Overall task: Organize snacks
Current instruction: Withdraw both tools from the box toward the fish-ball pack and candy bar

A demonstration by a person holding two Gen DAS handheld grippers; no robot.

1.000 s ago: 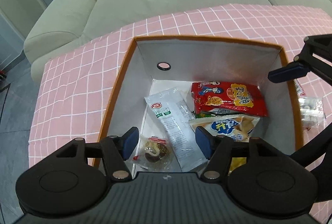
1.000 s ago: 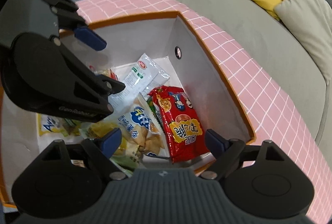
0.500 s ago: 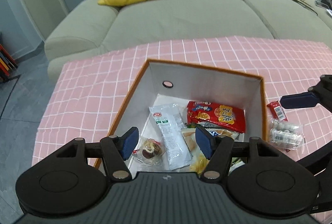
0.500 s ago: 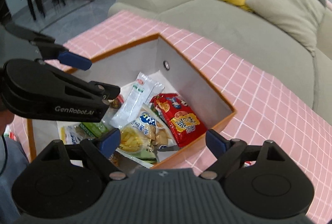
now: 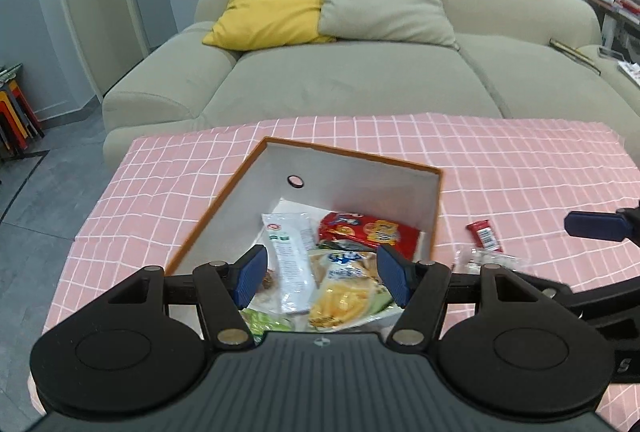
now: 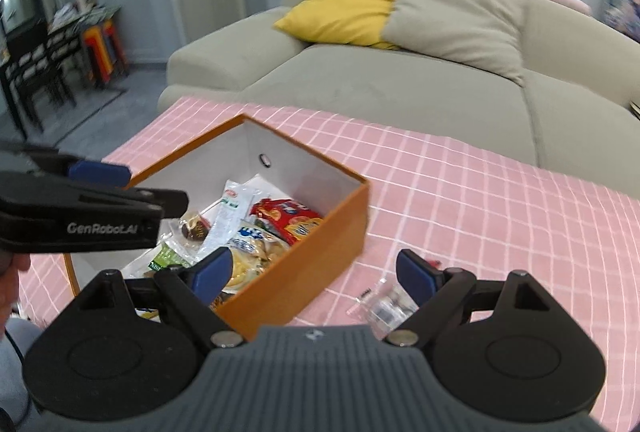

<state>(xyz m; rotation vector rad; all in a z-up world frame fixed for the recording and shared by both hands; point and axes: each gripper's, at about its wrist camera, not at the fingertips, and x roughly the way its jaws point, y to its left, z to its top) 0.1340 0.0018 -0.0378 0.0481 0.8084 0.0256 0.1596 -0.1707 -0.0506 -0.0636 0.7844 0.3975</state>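
The orange box (image 6: 304, 268) sits on the pink-checked desk (image 5: 500, 168), already holding several packets: a red snack bag (image 5: 368, 232), a white sachet (image 5: 292, 256), a blue-and-white crisp bag (image 5: 344, 268), a yellow pack (image 5: 344, 302) and a round chocolate sweet (image 6: 194, 228). 2 snacks lie outside it on the desk, just beside its right wall: a clear packet of small white pieces (image 5: 486, 260) and a small red sachet (image 5: 484, 235).

The left hand-held gripper (image 5: 322, 274) hangs over the near end of the box with its jaws wide apart and nothing between them. The right hand-held gripper (image 6: 316, 272) is likewise spread wide and empty; in its own view the box's near corner fills the left half of the gap, and the clear packet (image 6: 384, 306) sits low on the right, just beside its right finger (image 6: 416, 276).

The right hand-held gripper is plainly the nearer to both loose snacks; the left has the box wall in its way. The clear packet probably comes first. Its long axis seems to run roughly across the right hand-held gripper's view, though glare and the finger hide its edges, so the wrist may need turning to close across the short side. The red sachet lies just beyond, slanting away.
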